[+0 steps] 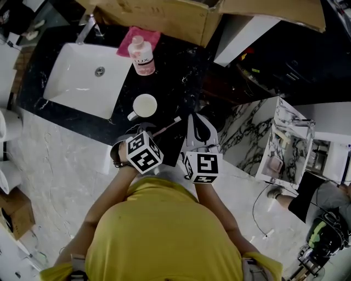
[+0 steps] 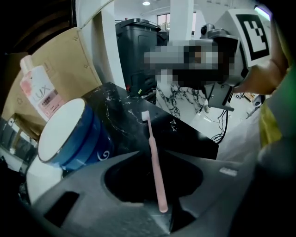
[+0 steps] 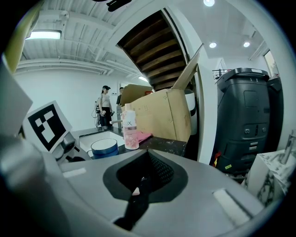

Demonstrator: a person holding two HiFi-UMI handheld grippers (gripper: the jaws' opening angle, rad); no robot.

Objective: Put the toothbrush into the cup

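The pink toothbrush (image 1: 167, 127) sticks out over the black counter (image 1: 181, 77), and my left gripper (image 1: 149, 133) is shut on its handle end. In the left gripper view the toothbrush (image 2: 153, 157) runs up from between the jaws of the gripper (image 2: 163, 214), white bristle head farthest away. The cup (image 1: 145, 105), blue outside and white inside, stands upright just beyond and left of that gripper, close on the left as the cup (image 2: 69, 134) in its own view. My right gripper (image 1: 191, 117) hovers beside the brush head, jaws together and holding nothing I can make out.
A white sink (image 1: 88, 77) is set into the counter at the left. A pink-filled bottle (image 1: 142, 55) stands beside a pink cloth (image 1: 143, 36) behind the cup. A cardboard box (image 1: 164, 16) lines the back. A marble-patterned unit (image 1: 285, 142) stands on the floor at the right.
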